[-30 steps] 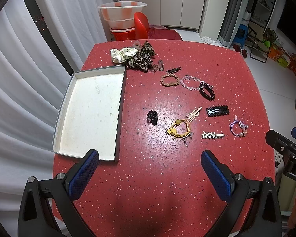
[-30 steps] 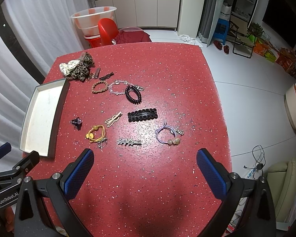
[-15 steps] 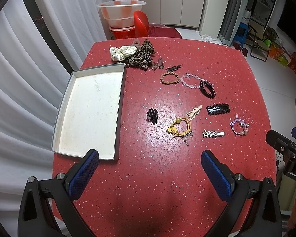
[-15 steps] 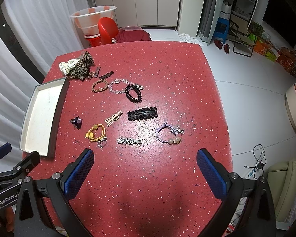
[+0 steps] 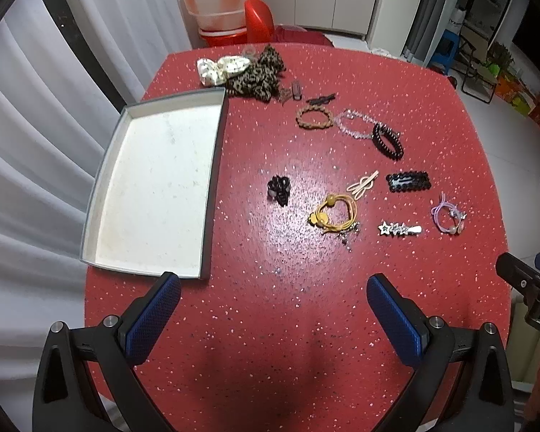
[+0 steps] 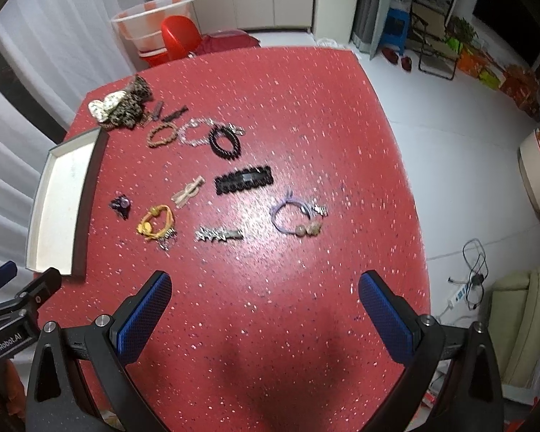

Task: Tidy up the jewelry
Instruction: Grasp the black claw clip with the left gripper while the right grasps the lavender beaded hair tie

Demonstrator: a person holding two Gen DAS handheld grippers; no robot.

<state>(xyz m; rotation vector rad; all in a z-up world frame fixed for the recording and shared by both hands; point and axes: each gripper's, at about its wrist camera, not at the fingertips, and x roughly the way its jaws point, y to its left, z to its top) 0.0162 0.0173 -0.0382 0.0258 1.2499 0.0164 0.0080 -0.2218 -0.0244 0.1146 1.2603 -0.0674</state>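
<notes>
While both grippers hang above the near end of the speckled red table [image 5: 342, 82], nothing is gathered yet: the shallow grey tray with a white floor [image 5: 212, 165] holds nothing, and the hair ties and clips lie scattered to its right. The left gripper [image 5: 273, 318] and right gripper [image 6: 264, 315] stand wide apart, gripping nothing. Judging by position, the next move calls for descending on a near piece, perhaps the yellow beaded hair tie [image 5: 334, 214].

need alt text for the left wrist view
Open blue-padded left tongs hover over a red speckled table. An empty shallow white tray lies left; scattered hair ties, clips and bracelets, including a yellow hair tie, lie right.
</notes>
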